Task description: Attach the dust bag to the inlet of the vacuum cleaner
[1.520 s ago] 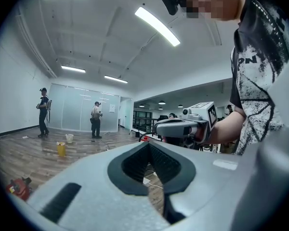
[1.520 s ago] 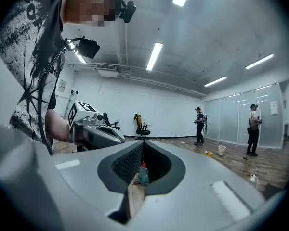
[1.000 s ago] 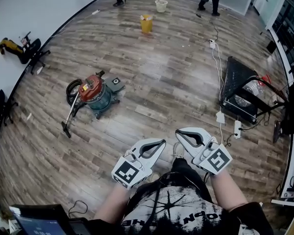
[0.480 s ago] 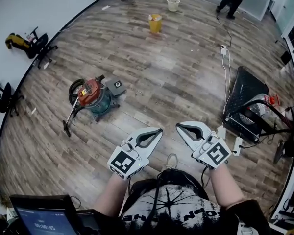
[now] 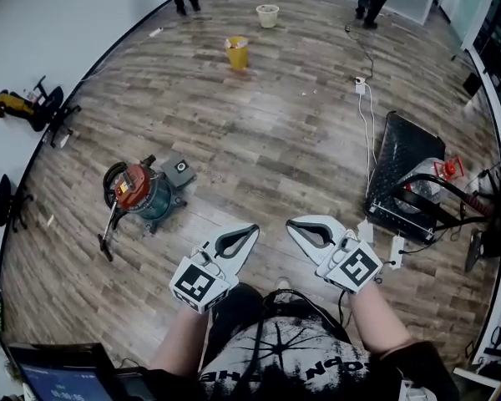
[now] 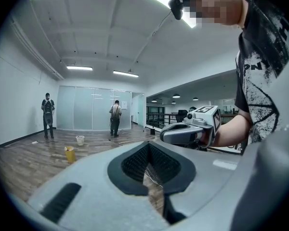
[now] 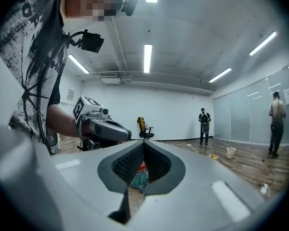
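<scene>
Both pairs of jaws are clenched shut on nothing. Behind the closed tips of the left gripper (image 6: pixel 147 148), its own view shows only bare floor (image 6: pixel 19 165) and a thin white cable. Past the closed tips of the right gripper (image 7: pixel 143 146), that gripper's view shows the red-and-teal vacuum cleaner (image 7: pixel 139 174) far off, which the left gripper view does not show.

Each gripper view shows the other gripper alongside. The head view shows them side by side before the person's chest, tips near but apart. There the vacuum cleaner stands toward the floor's left edge, well apart from both grippers, its wand (image 5: pixel 113 224) slanting down to the floor. A grey square piece (image 5: pixel 177 170) lies just beside it. Which thing is the dust bag I cannot tell.

Only the head view shows the black cart (image 5: pixel 401 170) at the floor's right edge. A yellow bucket (image 5: pixel 236 53) and a white bucket (image 5: pixel 268 14) stand near the far edge.
</scene>
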Available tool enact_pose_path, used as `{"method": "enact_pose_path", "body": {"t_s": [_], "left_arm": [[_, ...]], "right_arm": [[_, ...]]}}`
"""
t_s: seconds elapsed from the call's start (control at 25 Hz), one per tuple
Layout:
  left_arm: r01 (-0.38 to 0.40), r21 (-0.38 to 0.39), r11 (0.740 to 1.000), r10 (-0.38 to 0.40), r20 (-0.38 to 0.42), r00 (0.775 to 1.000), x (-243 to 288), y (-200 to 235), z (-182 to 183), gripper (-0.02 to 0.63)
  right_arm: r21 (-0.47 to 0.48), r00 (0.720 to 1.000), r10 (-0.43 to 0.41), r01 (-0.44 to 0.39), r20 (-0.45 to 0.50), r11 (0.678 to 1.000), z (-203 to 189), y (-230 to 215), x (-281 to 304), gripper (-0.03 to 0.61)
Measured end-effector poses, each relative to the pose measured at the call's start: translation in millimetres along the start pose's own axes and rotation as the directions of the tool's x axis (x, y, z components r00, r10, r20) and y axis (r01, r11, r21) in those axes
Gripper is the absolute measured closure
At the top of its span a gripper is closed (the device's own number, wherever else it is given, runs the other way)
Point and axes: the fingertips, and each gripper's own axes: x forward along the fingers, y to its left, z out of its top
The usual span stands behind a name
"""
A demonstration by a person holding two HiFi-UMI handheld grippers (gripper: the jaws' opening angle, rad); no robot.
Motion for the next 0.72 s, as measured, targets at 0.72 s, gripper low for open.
{"method": "enact_pose_path", "body": {"t_s": [0.72], "left_arm": [[0.049,-0.034,0.998,-0.048,0.037,0.998,52.4,176.4,11.3,0.614]], "right_arm": [[-0.007,0.998,-0.002,0.002,-0.055,1.000,-12.7,-118.0,139.8,0.574]]}}
